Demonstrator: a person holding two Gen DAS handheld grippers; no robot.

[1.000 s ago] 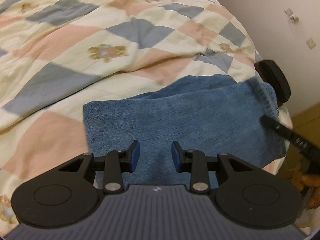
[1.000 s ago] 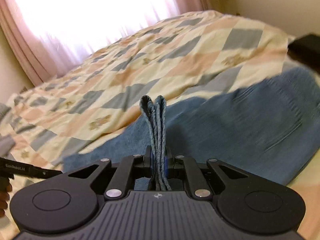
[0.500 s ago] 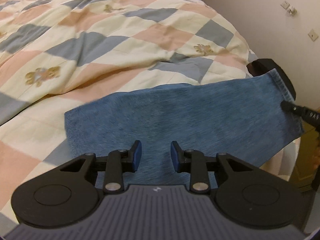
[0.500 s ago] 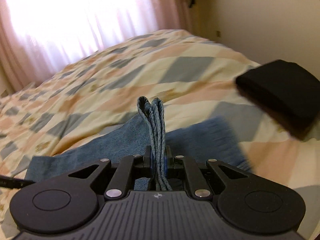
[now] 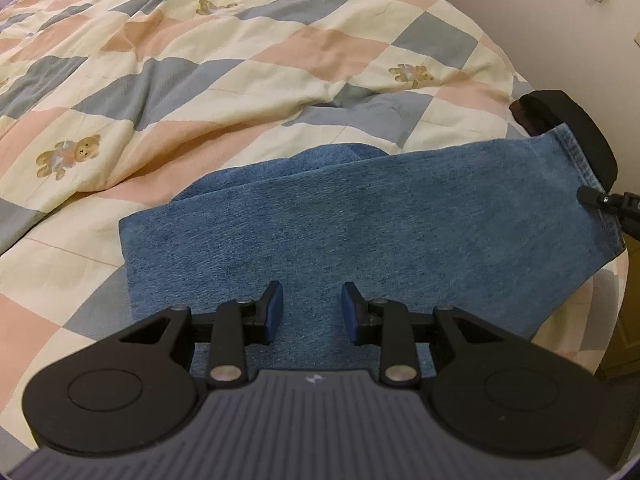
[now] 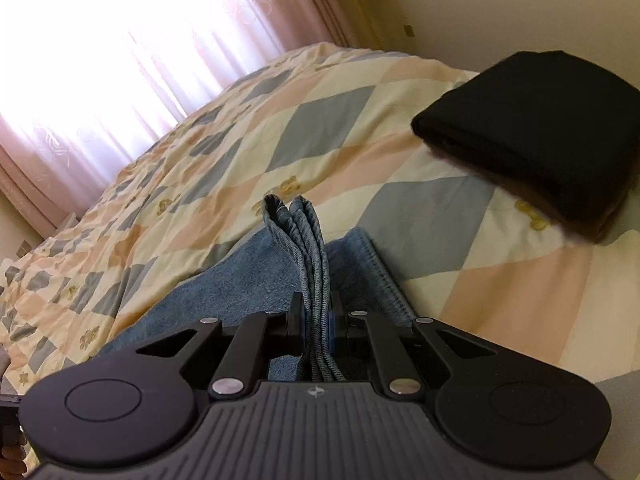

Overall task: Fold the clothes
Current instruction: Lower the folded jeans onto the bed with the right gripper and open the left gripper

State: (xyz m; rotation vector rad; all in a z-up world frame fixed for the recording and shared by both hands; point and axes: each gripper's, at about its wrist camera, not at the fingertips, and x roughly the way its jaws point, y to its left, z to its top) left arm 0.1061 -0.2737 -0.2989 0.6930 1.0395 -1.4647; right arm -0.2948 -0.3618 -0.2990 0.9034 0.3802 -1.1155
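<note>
While my right gripper (image 6: 314,322) is clamped tight on the hem end of the jeans (image 5: 380,232), my left gripper (image 5: 312,312) hangs over the near edge of them with its blue pads (image 5: 274,310) apart and nothing between them. From the left camera the jeans are a long folded band of mid-blue denim lying flat across the bed, stitched hem at the right end, a rounded fold bulging up along the far edge. From the right camera the pinched bit stands up between the pads as a stack of several layers, looped over at the top, so it's a pretty thick bite.

It's all sitting on a quilt (image 5: 240,60) with a diamond pattern in cream, peach and grey-blue, little teddy bears (image 5: 66,156) printed here and there, and it's rumpled with a few big creases. Just past the hem end there's a folded black garment (image 6: 540,128) on the quilt, apart from the jeans in the right view. Behind the bed there's a bright window with pinkish curtains (image 6: 120,52), totally blown out, and plain cream walls (image 5: 540,12) with a wall fitting or two
</note>
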